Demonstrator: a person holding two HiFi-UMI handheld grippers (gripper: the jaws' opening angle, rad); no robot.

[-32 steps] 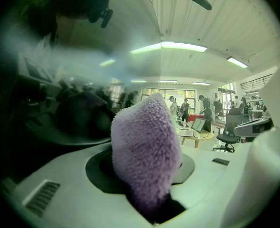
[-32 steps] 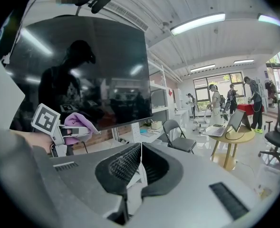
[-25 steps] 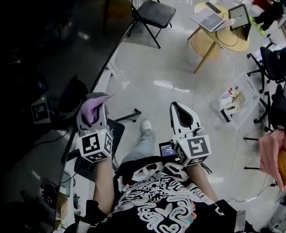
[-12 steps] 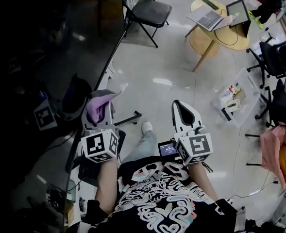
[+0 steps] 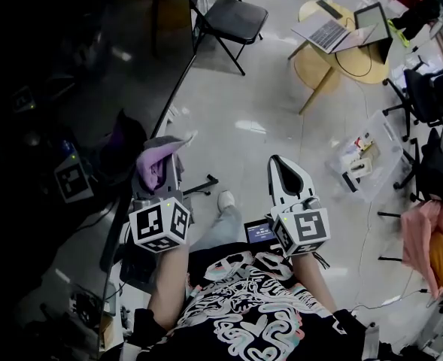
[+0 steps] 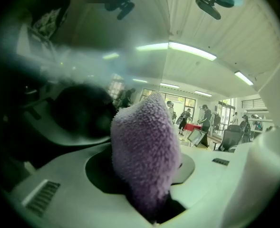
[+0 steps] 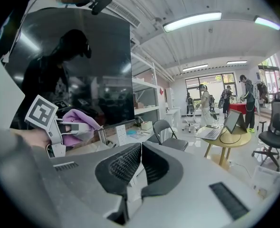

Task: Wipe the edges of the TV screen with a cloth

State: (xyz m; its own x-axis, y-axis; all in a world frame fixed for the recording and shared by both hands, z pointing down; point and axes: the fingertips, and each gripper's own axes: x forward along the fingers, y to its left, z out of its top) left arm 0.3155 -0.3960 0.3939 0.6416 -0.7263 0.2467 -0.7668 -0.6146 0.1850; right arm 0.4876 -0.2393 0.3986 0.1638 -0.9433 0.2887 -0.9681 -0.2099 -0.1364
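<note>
The big dark TV screen (image 5: pixel 48 111) fills the left of the head view; its edge (image 5: pixel 172 89) runs down toward my left gripper. My left gripper (image 5: pixel 163 159) is shut on a purple cloth (image 5: pixel 155 164), held right beside that screen edge. In the left gripper view the fluffy cloth (image 6: pixel 147 156) stands up between the jaws in front of the glossy screen (image 6: pixel 78 56). My right gripper (image 5: pixel 280 165) hangs over the floor, shut with nothing in it. The right gripper view shows its closed jaws (image 7: pixel 139 156), the TV screen (image 7: pixel 82 65) and the left gripper with the cloth (image 7: pixel 75 126).
A black folding chair (image 5: pixel 232 17) stands beyond the screen's far end. A round wooden table (image 5: pixel 341 47) holds a laptop and a tablet. A clear bin (image 5: pixel 360 156) sits on the floor at right, with office chairs (image 5: pixel 428 92) beyond. The TV stand's foot (image 5: pixel 198 183) lies near my shoe.
My left gripper with the purple cloth has shifted slightly right and forward along the screen's edge. The right gripper has barely moved.
</note>
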